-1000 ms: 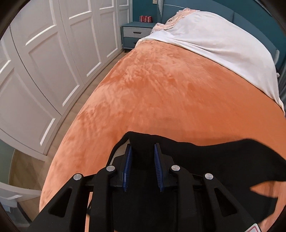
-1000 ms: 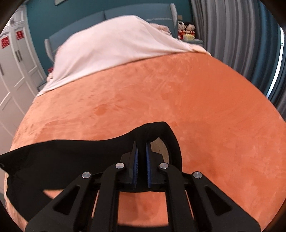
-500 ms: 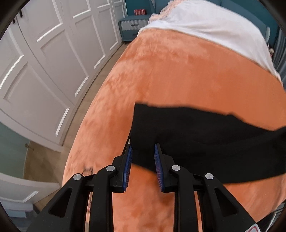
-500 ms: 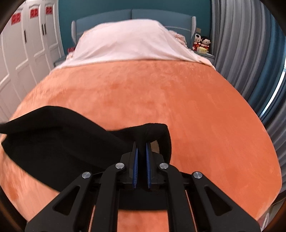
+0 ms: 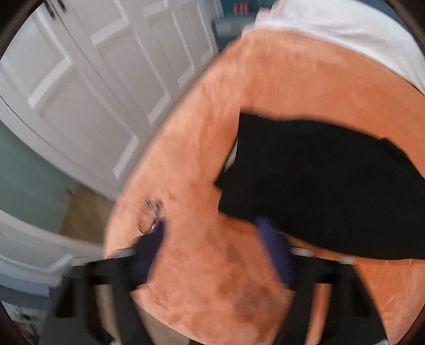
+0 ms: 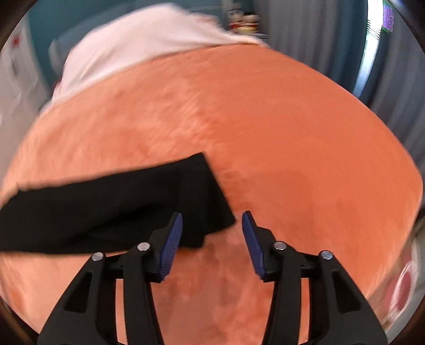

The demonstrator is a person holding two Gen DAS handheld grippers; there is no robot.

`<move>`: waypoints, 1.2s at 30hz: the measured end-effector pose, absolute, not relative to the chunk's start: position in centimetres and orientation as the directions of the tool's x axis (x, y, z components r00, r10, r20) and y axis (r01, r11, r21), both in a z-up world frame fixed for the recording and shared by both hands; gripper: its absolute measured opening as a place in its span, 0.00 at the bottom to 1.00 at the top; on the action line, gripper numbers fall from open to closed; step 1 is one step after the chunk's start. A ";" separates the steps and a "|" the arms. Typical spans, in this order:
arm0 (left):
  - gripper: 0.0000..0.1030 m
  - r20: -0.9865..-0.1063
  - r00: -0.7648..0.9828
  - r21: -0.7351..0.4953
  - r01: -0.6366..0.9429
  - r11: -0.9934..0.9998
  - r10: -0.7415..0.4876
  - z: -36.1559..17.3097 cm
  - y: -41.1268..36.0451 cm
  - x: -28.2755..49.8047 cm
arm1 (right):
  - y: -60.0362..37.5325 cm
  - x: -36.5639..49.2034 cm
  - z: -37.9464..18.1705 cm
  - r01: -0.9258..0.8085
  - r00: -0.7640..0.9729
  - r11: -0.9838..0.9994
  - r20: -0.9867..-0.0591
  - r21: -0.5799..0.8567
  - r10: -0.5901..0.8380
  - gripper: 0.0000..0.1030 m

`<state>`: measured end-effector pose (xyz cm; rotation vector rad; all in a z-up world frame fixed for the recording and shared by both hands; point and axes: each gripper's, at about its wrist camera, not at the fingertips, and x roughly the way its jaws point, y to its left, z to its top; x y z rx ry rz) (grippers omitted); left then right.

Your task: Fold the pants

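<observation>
The black pants (image 5: 318, 180) lie flat on the orange blanket (image 5: 305, 85), folded into a long band. In the right wrist view the pants (image 6: 111, 209) stretch leftward from just ahead of my right gripper (image 6: 212, 217). Both views are motion-blurred. My left gripper (image 5: 212, 225) is open wide and empty, just off the pants' near left corner. My right gripper is open and empty, with its left finger (image 6: 172, 238) over the pants' right end.
White wardrobe doors (image 5: 93, 79) and wooden floor (image 5: 85, 212) lie left of the bed. A white cover (image 6: 138, 45) lies over the head of the bed, with a nightstand (image 5: 233, 24) beyond. Grey curtains (image 6: 318, 37) hang on the right.
Both grippers have opened and let go of the pants, which now lie on the blanket. Both grippers have pulled back toward the bed's near edge.
</observation>
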<state>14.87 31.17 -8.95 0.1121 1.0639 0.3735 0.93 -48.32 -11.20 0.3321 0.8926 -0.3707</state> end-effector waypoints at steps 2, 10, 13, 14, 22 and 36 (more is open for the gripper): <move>0.84 -0.796 0.486 0.291 -0.215 0.932 0.361 -7.5 28.3 14.3 | -49.0 -1.2 -10.0 0.489 0.640 0.821 -0.760 0.293 -0.111 0.56; 0.84 -0.827 0.504 0.248 -0.069 0.966 0.249 -8.2 16.7 13.0 | -49.2 4.8 -10.9 0.484 0.658 0.639 -0.730 0.598 0.185 0.72; 0.84 -0.848 0.489 0.214 -0.037 0.976 0.205 -8.9 13.9 12.2 | -49.0 8.8 -12.9 0.556 0.560 0.657 -0.814 0.509 0.156 0.65; 0.84 -0.851 0.484 0.213 -0.038 0.976 0.204 -9.1 13.4 12.0 | -48.9 9.6 -13.6 0.568 0.539 0.665 -0.830 0.486 0.146 0.43; 0.84 -0.877 0.455 0.145 -0.064 0.987 0.158 -8.6 12.6 9.8 | -47.1 10.7 -6.6 0.331 0.753 0.745 -0.638 0.580 0.162 0.00; 0.84 -0.901 0.427 0.107 0.037 0.994 0.081 -9.4 7.8 7.6 | -47.1 8.1 -11.3 0.468 0.623 0.753 -0.777 0.463 0.090 0.64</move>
